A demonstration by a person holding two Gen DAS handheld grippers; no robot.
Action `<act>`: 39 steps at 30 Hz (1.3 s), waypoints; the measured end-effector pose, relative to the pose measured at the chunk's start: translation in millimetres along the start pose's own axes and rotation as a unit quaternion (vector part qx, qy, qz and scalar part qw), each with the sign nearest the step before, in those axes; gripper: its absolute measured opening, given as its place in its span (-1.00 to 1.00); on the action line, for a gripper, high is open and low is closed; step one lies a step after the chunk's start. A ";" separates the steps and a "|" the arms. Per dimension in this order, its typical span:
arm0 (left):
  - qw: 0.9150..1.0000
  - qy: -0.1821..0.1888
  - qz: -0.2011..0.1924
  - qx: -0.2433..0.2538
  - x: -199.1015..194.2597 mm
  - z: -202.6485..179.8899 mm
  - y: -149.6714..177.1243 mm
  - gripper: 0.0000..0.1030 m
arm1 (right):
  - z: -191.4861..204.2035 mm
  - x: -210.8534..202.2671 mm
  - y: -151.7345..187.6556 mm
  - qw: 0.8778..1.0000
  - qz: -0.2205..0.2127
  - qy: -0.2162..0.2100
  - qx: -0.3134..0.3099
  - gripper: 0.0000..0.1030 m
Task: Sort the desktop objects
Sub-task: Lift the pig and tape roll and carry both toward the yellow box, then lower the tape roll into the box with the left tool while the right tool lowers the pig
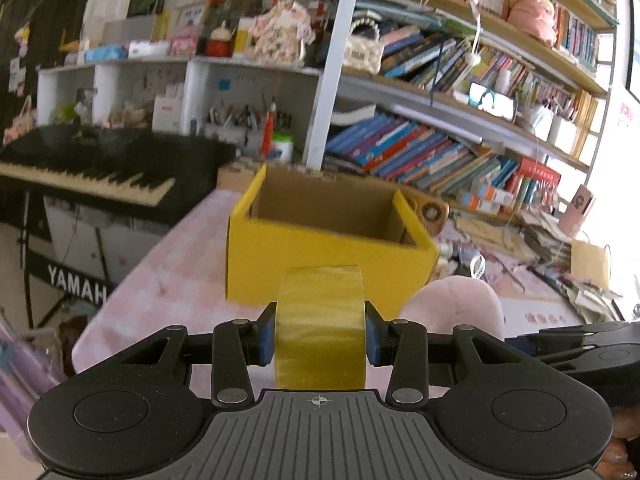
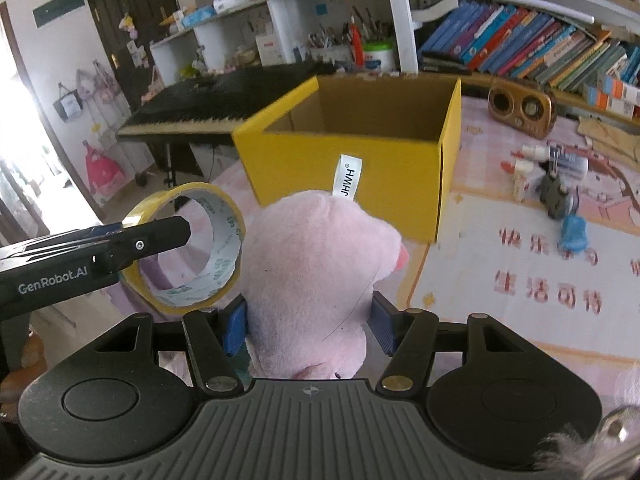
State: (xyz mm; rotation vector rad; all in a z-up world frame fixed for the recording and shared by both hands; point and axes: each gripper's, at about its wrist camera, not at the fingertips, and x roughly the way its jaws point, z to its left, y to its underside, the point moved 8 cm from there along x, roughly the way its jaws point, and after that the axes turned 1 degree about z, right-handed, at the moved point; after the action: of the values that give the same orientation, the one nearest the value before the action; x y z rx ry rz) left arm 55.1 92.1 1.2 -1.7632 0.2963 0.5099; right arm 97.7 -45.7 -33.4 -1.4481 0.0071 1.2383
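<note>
Nearest the left wrist camera, the left gripper is clenched on a roll of yellow tape, its blue pads pressing the two flat sides so the roll stands on edge between them. In the right wrist view the same roll hangs just left of the toy, its open core and printed liner showing. The roll looks light and stiff; its film face is probably slick, so the flat sides are the sensible place to hold it, as now.

The right gripper is closed around a pink plush toy, the pads sunk into its lower body, its white label sticking up. The toy appears soft and light. It will likely squash and sag, so a hold low across the thick middle suits it better than a limb or the label.

Beyond both loads, on the pink checked tablecloth, stands the yellow cardboard box, near the table's far edge, open at the top. What can be seen of its brown inside looks empty, though the floor is hidden.

Further right on the table lie small bottles and a brown radio, well apart from the box.
</note>
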 end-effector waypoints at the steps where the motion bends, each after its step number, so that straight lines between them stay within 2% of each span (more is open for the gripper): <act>1: 1.000 0.000 -0.008 0.002 1.8 -0.8 -8.3 -0.21 | -1.8 0.2 -7.6 1.000 -0.006 -0.002 0.000 0.13; 12: 0.997 -0.010 -0.073 0.019 43.3 -7.3 -89.2 -0.21 | -22.6 2.0 -115.1 0.996 -0.083 -0.032 -0.022 0.13; 16: 0.996 -0.021 -0.082 0.023 67.0 -7.7 -108.2 -0.21 | -33.2 11.5 -150.5 0.993 -0.102 -0.039 -0.039 0.13; 21: 0.996 -0.038 -0.078 0.020 101.0 -7.3 -125.1 -0.21 | -50.9 34.8 -170.3 0.993 -0.102 -0.042 -0.042 0.13; 24: 0.996 -0.050 -0.066 0.027 122.6 -9.3 -129.1 -0.21 | -63.9 53.2 -177.4 0.994 -0.089 -0.041 -0.047 0.13; 29: 0.997 -0.056 -0.022 0.041 160.1 -10.1 -125.4 -0.21 | -81.4 89.4 -187.9 0.995 -0.060 -0.049 -0.069 0.13; 36: 0.995 -0.066 0.048 0.066 212.9 -12.4 -109.2 -0.21 | -98.7 146.0 -193.5 0.989 0.004 -0.047 -0.139 0.13; 39: 0.993 -0.071 0.068 0.068 227.7 -12.1 -105.4 -0.21 | -104.0 164.4 -193.8 0.987 0.033 -0.054 -0.148 0.13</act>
State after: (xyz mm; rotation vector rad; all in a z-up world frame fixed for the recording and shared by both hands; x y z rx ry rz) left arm 303.7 122.7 -17.4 -1.5725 0.3441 0.6936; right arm 357.4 43.2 -27.6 -1.6428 -0.2114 1.4155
